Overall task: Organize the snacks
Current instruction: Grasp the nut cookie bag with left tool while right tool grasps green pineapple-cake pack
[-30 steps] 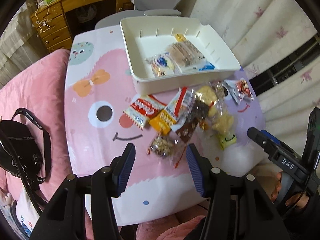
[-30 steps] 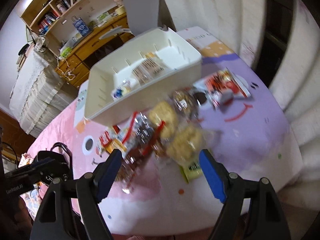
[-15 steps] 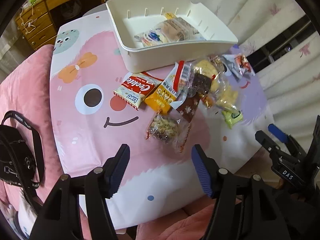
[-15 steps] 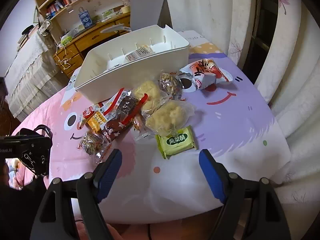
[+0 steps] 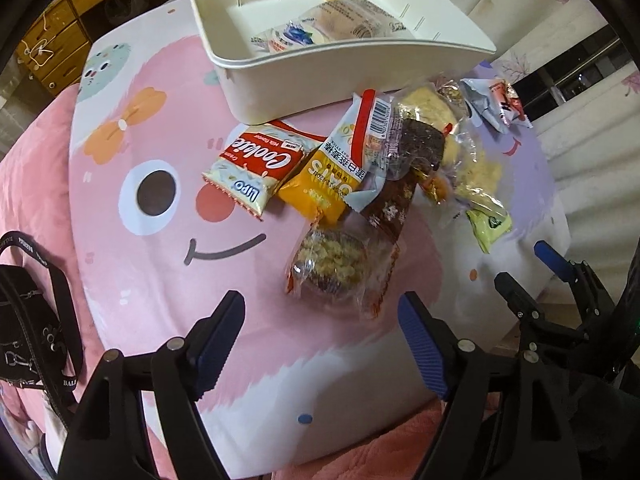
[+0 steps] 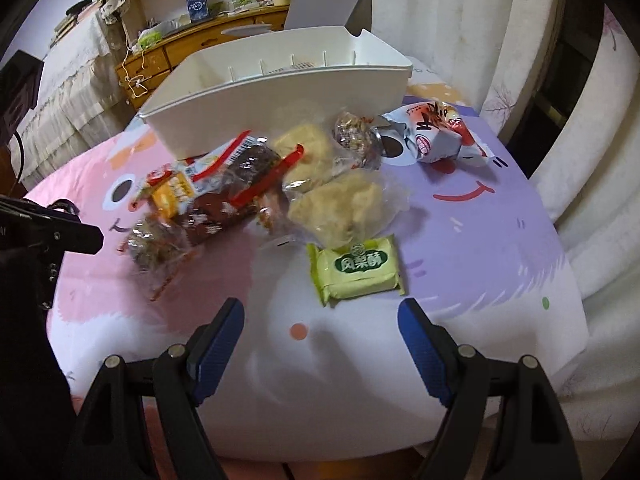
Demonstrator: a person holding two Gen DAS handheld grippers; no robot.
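Note:
A white bin (image 5: pixel 360 60) stands at the table's far side with a few wrapped snacks (image 5: pixel 344 26) inside; it also shows in the right wrist view (image 6: pixel 288 100). A heap of snack packs lies in front of it: a red Cookie pack (image 5: pixel 260 164), a yellow oat bar (image 5: pixel 332 176), a clear bag of crumbly snack (image 5: pixel 332 268). My left gripper (image 5: pixel 320 320) is open and empty, just short of that clear bag. My right gripper (image 6: pixel 320 320) is open and empty, just short of a green pineapple-cake pack (image 6: pixel 356 268).
The table wears a pink and purple cartoon cloth (image 5: pixel 160 240). A red-and-white pack (image 6: pixel 436 136) lies at the right of the heap. A black bag (image 5: pixel 28 320) sits on the pink cushion at left. Curtains (image 6: pixel 580 160) hang close on the right.
Both grippers have dropped lower and come closer to the snack heap. Both stay open and empty. The snacks and the bin have not moved.

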